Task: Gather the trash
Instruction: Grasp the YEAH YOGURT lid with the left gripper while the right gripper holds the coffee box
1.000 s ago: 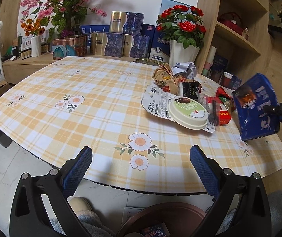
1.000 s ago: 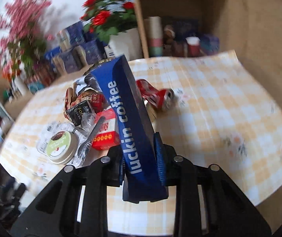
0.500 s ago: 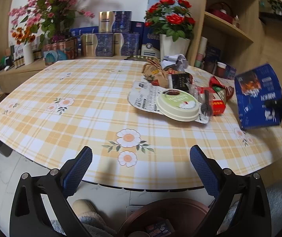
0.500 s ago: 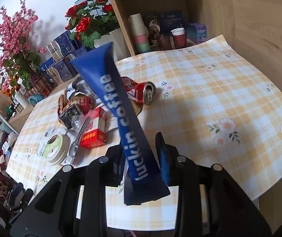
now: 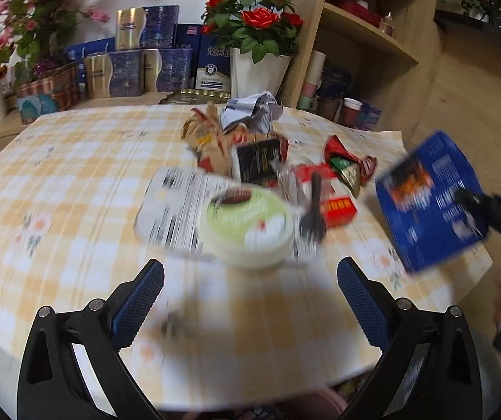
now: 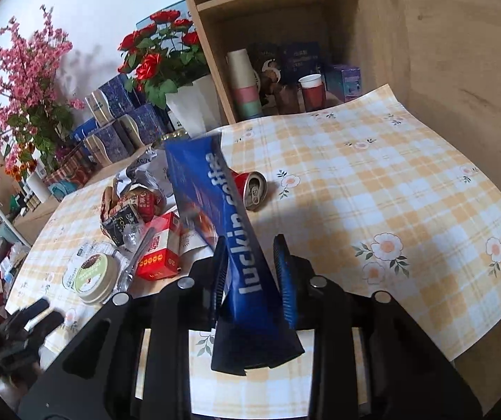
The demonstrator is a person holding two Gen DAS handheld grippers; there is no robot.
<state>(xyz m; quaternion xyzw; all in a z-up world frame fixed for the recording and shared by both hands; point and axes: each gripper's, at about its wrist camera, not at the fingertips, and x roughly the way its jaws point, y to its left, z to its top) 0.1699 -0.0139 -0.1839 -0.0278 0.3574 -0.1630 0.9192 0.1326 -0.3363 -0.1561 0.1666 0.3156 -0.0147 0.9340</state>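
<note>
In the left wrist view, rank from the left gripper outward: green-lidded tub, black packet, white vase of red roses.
1. Green-lidded tub, just ahead of the open left gripper.
2. Black packet, mid-pile behind it.
3. White vase, beyond the table's far edge.

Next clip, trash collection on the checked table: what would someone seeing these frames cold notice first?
First the flattened blue luckin coffee box, lifted off the table between the closing jaws of the right gripper at the near right edge. Next, the litter heap mid-table: a round green-lidded tub, a red carton and a crushed red can behind the box. The left gripper hangs open and empty in front of the tub.
</note>
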